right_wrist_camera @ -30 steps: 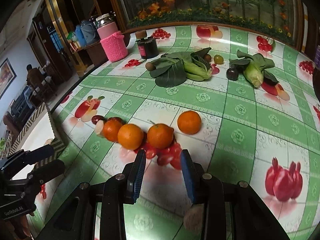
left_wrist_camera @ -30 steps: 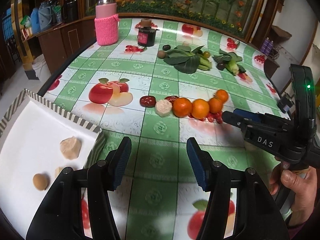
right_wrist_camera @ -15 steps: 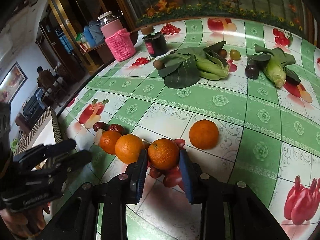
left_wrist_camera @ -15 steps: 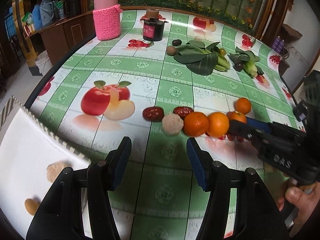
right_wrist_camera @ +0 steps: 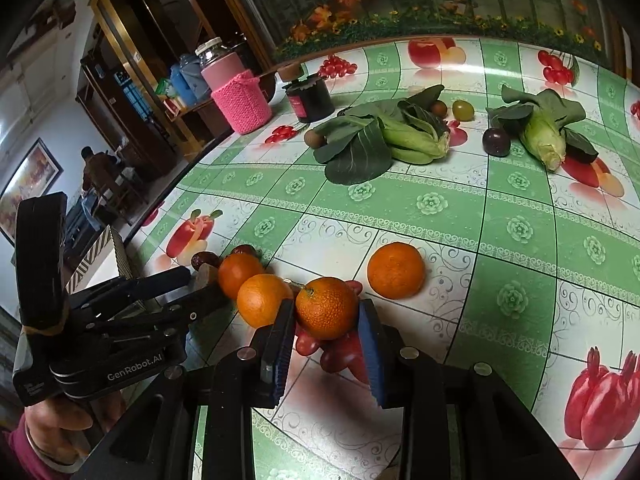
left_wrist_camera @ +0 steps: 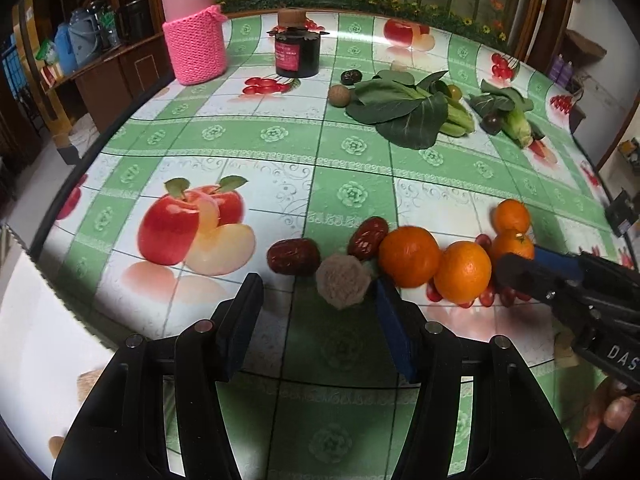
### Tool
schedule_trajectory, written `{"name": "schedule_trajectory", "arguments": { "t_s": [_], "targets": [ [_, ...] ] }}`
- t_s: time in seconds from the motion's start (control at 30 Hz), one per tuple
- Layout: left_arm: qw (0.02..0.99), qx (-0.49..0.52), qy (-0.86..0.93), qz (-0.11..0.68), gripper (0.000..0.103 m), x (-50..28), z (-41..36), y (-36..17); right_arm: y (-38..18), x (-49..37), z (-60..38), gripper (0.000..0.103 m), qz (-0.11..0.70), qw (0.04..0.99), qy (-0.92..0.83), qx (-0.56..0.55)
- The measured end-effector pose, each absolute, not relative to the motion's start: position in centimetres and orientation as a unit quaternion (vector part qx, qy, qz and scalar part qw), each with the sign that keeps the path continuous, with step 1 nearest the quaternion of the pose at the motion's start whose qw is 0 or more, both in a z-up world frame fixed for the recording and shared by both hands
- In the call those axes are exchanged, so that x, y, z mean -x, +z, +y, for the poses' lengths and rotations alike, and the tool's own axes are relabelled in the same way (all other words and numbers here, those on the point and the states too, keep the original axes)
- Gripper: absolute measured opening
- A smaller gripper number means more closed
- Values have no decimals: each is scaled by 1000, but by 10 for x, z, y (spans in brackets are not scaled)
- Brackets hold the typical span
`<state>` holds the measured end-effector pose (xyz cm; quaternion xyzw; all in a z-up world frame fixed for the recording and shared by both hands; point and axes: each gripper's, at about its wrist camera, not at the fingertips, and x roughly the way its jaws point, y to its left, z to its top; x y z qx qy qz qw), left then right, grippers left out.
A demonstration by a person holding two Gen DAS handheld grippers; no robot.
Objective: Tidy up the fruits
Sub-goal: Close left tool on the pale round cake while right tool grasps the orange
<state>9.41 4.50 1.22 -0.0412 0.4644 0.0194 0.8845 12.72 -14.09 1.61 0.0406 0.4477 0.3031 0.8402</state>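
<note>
Several oranges lie in a row on the fruit-print tablecloth [left_wrist_camera: 224, 152], with two red dates [left_wrist_camera: 294, 255] and a pale fuzzy fruit [left_wrist_camera: 343, 282] at the left end. My left gripper [left_wrist_camera: 320, 304] is open, its fingers either side of the pale fruit. My right gripper [right_wrist_camera: 325, 322] is open, its jaws flanking one orange [right_wrist_camera: 326, 307] that lies on small red fruits [right_wrist_camera: 336, 356]. It also shows in the left wrist view [left_wrist_camera: 516, 268]. Another orange [right_wrist_camera: 396, 270] lies apart to the right.
A white box [left_wrist_camera: 36, 344] with striped rim holds a few fruits at lower left. Leafy greens [left_wrist_camera: 404, 106], a corn cob [right_wrist_camera: 544, 140], a dark plum [right_wrist_camera: 496, 141], a black jar [left_wrist_camera: 297, 52] and a pink-sleeved bottle [left_wrist_camera: 195, 42] stand farther back.
My left gripper moved forward from the box up to the pale fruit. My right gripper advanced until its jaws flank the orange.
</note>
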Motion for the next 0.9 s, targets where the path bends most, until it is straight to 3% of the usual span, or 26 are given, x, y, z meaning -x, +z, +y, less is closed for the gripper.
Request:
{"name": "schedule_trajectory", "arguments": {
  "t_s": [0.03,0.1,0.9],
  "targets": [
    [886,44,19,462,37,-93,45,12,16,-127,-141,31,447,841,303,-41],
    [887,42,19,459,25,-91,45,13,17,-127,-141,31,446,841,304,-39],
    [911,42,-32,410,25,40,56,68,59,-15,-124,31,396,856,331,-43]
  ]
}}
